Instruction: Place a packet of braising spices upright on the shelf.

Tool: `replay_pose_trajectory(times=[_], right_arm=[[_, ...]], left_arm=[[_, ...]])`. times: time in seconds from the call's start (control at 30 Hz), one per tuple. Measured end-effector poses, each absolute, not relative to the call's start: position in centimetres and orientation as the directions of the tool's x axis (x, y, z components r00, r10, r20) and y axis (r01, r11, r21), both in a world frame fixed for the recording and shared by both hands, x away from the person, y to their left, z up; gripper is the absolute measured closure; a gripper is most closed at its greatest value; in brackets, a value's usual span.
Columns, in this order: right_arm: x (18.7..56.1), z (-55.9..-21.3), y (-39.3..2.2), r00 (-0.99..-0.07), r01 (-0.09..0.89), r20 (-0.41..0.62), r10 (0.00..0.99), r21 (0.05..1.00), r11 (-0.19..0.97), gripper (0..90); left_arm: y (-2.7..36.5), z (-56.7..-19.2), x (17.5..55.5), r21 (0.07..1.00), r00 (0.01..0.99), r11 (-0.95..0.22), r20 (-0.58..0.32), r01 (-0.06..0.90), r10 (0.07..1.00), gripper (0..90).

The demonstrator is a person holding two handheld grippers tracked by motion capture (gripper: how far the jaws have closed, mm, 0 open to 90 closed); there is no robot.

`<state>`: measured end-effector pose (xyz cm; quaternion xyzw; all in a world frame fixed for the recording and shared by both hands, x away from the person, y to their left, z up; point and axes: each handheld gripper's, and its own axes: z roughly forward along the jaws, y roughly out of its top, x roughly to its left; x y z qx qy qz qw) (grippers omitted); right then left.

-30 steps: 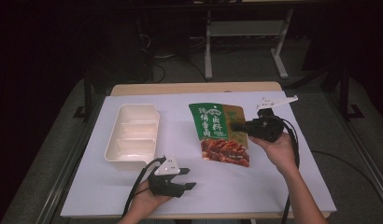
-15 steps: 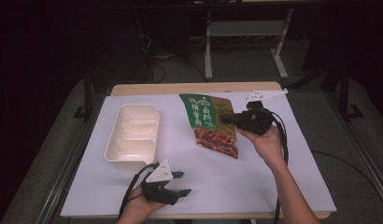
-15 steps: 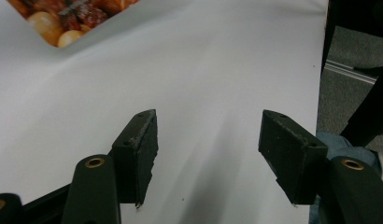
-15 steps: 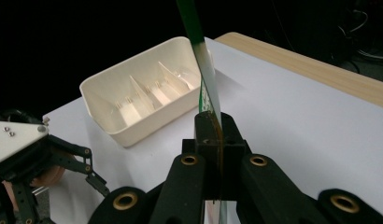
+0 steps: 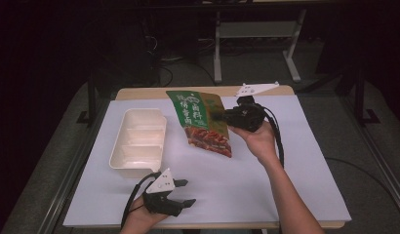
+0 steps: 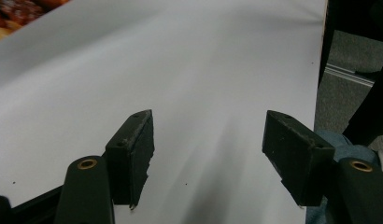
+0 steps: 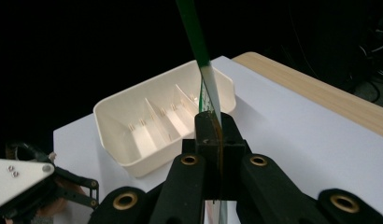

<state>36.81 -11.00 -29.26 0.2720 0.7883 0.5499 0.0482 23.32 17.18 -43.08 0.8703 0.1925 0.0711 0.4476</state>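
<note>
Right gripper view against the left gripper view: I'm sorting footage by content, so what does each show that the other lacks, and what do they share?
Right gripper view: the right tool shut on the edge of a green packet, a cream divided tray beyond it, and the table's wooden edge.

Left gripper view: the left tool with jaws wide apart and nothing between them, grey floor.

Shared: the white table cover and part of the packet.

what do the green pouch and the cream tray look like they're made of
Pouch: thin, glossy printed plastic or foil film, probably. It looks flat and blade-thin edge-on where the right claw pinches it, and it shows a printed food photo.

Tray: likely moulded plastic with a smooth, slightly matte cream finish, thin walls, rounded corners and built-in dividers. It could also be pressed fibre; the pictures leave that open.
</note>
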Motion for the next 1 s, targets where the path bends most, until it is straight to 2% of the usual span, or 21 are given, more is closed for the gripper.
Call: replay_pose_trajectory(times=[1.0], right_arm=[[39.4, -26.4, -1.8, -0.900, 0.297, 0.180, 0.396, 0.919, 0.257, 89.8]], left_arm=[[18.2, -43.0, 23.2, 0.824, 0.912, -0.503, -0.038, 0.260, 0.408, 32.6]])
